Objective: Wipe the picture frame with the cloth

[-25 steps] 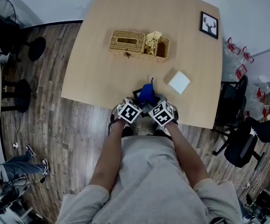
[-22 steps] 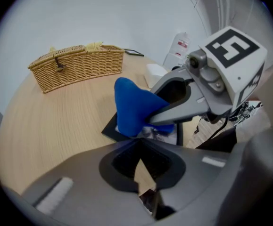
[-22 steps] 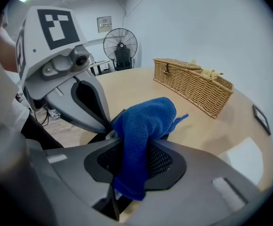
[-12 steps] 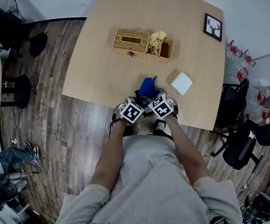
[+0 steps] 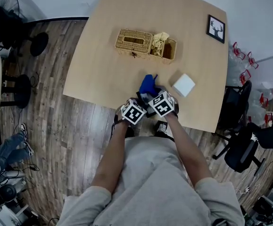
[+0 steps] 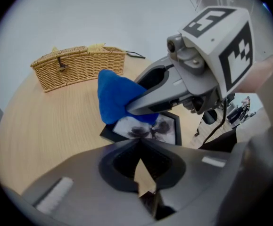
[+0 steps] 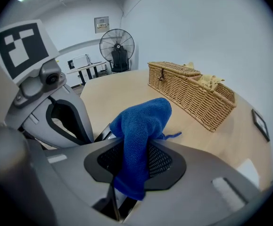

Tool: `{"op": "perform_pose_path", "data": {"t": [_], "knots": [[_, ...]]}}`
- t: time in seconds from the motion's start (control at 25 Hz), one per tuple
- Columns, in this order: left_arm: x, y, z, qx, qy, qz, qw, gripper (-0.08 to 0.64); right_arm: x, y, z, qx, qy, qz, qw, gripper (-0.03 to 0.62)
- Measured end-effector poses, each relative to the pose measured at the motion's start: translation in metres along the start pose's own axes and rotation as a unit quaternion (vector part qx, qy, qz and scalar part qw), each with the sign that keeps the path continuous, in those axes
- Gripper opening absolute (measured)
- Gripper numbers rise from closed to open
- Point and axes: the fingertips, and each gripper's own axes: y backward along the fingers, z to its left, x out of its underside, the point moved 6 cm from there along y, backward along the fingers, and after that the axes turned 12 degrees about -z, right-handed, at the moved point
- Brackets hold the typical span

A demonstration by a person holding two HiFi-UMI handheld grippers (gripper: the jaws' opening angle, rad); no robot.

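At the table's [image 6: 56,112] near edge, my left gripper's [image 6: 138,145] jaws sit together against the picture frame's [image 6: 148,128] near side. My right gripper [image 6: 132,108], clamped on the blue cloth [image 7: 143,121], presses it onto the frame's far-left corner, so the uncovered part lies to the right.

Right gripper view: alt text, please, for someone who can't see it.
The right tool is shut on a blue cloth bunched above its jaws. The left tool is close at left; a wicker basket stands beyond on the table.
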Motion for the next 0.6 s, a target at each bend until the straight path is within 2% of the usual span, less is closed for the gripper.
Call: {"op": "perform_pose_path", "data": {"t": [0.12,0.4,0.6], "knots": [[0.002,-0.002,0.000,-0.003,0.000,0.000,1.0000,0.052,-0.006,-0.005,-0.006,-0.005,0.011,0.003,1.000,0.106],[0.002,-0.001,-0.002,-0.016,0.001,-0.004,0.9999,0.052,-0.015,-0.018,0.001,-0.054,0.036,0.034,0.997,0.106],[0.003,0.001,-0.005,-0.026,0.014,-0.006,0.9995,0.052,-0.015,-0.018,0.000,-0.051,0.028,0.034,0.998,0.106]]}}
